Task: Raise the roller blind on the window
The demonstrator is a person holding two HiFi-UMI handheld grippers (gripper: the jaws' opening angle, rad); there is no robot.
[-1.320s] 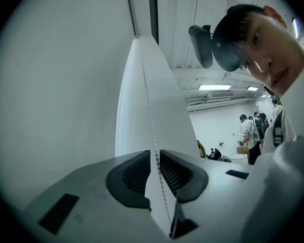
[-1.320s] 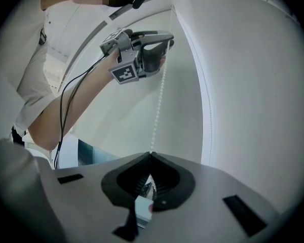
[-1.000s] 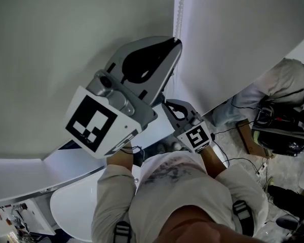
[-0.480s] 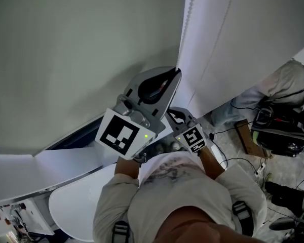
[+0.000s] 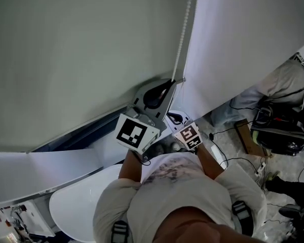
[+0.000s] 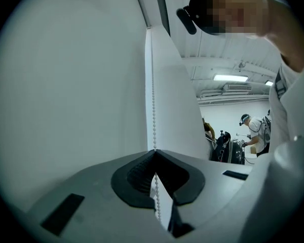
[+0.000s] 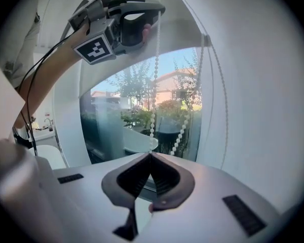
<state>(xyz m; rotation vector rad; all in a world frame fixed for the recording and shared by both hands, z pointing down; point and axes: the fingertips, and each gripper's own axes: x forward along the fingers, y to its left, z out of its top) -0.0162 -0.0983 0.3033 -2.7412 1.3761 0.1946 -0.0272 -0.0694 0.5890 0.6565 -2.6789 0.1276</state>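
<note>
Roller blind [image 5: 81, 59], pale grey-green fabric, hangs at our left with a strip of window glass [image 5: 83, 132] showing under its hem; we have the left gripper [image 5: 175, 81] clamped on the white bead chain [image 5: 182, 34] at its right edge, right gripper [image 7: 150, 154] pinching the same chain lower down.

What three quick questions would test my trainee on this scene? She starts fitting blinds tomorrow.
1. True or false: the left gripper is shut on the bead chain.
2. The right gripper grips that chain: A above the left one, B below it, C not at all.
3. Fill in: outside the window stand trees and a ____.
Key: 1 true; 2 B; 3 building.
</note>
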